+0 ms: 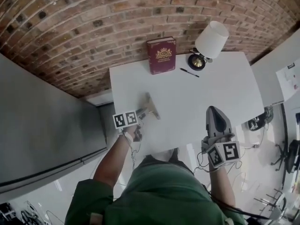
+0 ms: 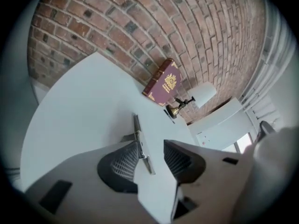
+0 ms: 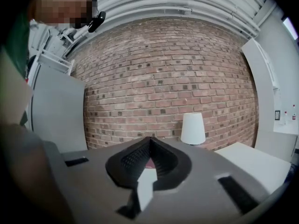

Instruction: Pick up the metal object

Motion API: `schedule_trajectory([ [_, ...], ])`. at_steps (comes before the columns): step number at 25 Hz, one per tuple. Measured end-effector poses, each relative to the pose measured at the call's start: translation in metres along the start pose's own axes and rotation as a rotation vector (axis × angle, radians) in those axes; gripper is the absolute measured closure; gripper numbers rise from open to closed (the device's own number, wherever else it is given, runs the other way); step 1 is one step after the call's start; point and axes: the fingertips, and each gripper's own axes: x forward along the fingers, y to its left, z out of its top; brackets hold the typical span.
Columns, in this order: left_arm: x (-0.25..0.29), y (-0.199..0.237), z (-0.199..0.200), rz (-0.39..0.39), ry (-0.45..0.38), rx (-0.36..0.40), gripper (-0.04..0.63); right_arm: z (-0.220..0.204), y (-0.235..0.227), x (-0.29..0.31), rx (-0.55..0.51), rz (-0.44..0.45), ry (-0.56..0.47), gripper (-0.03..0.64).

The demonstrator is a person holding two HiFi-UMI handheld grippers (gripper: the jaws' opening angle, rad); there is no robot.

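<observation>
We hold the left tongs [image 2: 152,150] open astride the metal object [image 2: 138,127], not yet gripped or lifted; right tongs [image 3: 149,141] closed.

Brick wall [image 1: 70,27], white table [image 1: 211,93]

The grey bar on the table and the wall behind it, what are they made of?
The grey bar looks like metal: thin, flat and dull silver, with pale glints along its edges, though painted plastic can't be ruled out. The wall is brick: rough, matte, reddish-brown blocks with lighter mortar lines between them.
</observation>
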Motion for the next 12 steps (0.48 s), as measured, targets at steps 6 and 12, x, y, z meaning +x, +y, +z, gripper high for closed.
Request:
schedule_trajectory([
  [6, 0.029, 0.009, -0.006, 0.004, 0.065, -0.009, 0.437, -0.011, 0.0, -0.018, -0.029, -0.077, 0.039, 0.615],
  [12, 0.047, 0.017, -0.002, 0.025, 0.089, -0.04, 0.5, -0.021, -0.009, -0.037, -0.053, -0.138, 0.082, 0.615],
])
